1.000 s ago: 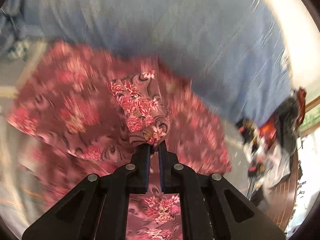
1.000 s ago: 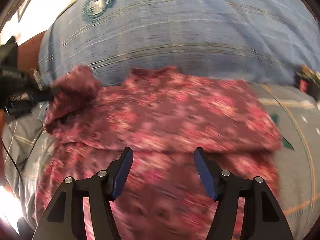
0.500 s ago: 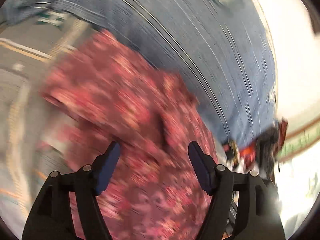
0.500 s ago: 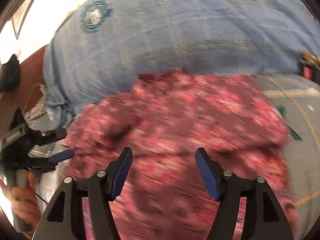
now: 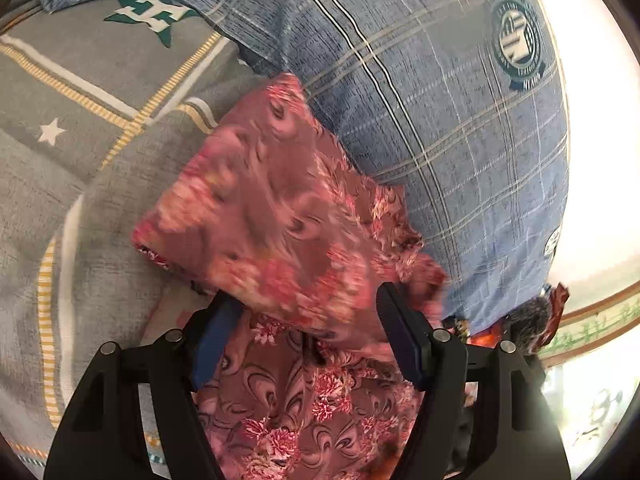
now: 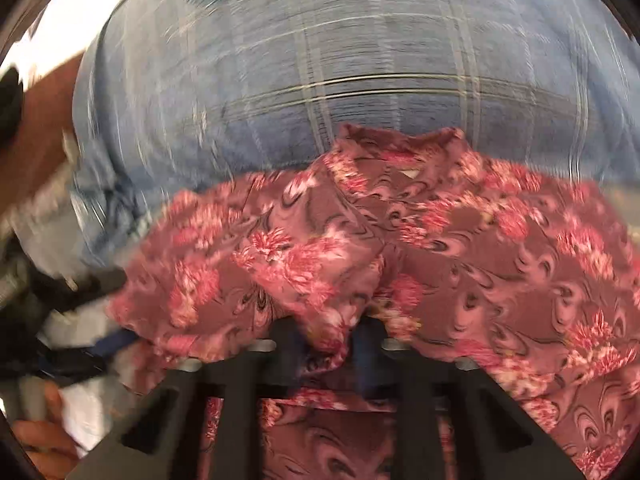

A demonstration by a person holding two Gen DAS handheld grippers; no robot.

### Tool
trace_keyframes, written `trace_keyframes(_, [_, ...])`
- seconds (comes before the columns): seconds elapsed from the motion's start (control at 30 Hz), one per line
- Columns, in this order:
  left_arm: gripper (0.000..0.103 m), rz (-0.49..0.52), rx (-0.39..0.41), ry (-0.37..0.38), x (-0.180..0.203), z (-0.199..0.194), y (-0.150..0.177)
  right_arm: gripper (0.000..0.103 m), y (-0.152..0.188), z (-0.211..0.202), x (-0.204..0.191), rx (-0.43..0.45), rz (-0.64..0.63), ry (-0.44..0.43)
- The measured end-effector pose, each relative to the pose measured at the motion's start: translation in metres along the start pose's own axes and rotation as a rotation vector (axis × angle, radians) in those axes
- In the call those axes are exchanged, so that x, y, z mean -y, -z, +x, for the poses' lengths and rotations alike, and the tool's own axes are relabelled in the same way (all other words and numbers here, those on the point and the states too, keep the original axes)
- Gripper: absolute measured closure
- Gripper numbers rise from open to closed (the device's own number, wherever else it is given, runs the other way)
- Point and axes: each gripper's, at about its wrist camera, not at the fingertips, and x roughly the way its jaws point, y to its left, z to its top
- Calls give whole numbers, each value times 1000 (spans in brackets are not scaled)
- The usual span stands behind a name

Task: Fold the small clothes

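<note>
Floral cloth, a dusty-pink garment (image 5: 280, 216) printed with red flowers, lies folded over itself on the grey bedsheet (image 5: 80, 184), pressed up against the big blue checked pillow (image 5: 420, 100). Seen along my left claw, its long axis runs diagonally, from a corner at the upper middle that touches the pillow's edge down toward my fingers at the bottom; the folded upper layer sits askew on a flatter layer beneath. In the right wrist view the garment (image 6: 460, 248) spreads across the frame from side to side, and what looks like a collar opening points away from me, toward the pillow (image 6: 340, 60).

My left gripper (image 5: 310, 340) stands wide, its blue pads on either side of the folded edge without pressing on it; nothing is held there. My right gripper (image 6: 328, 336) is closing, and a bunched ridge of the cloth stands between its fingers, gathered up into a peak; the cloth hides the pads, so I cannot tell how firmly they bite.

At the left edge of the right wrist view my other claw (image 6: 72, 320) shows, blurred, with my hand (image 6: 40, 436) below it.
</note>
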Motion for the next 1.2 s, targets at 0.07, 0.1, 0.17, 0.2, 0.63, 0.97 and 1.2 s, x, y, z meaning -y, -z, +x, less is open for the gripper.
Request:
trace_keyframes(0.07, [33,14,-27,17,4,4,5,88,-6,-24,24,58,53,-7])
trace_keyframes(0.1, [33,19,-38,19,4,4,7,88,-8,-33,38,80,88,-15])
trace_keyframes(0.17, [30,38,-59,12,8,11,12,88,-8,-49,78,103,188,-3])
trace_keyframes(0.2, [29,42,-62,-1,9,14,14,88,-6,-52,93,90,227,1])
trace_keyframes(0.63, [77,154,14,-112,27,10,18,88,-12,-93,163,196,441,-133])
trace_keyframes(0.97, [67,330,33,-62,65,-8,45,68,16,-128,189,249,498,74])
trace_keyframes(1.2, [49,404,-9,-297,66,48,36,61,19,-88,182,46,323,128])
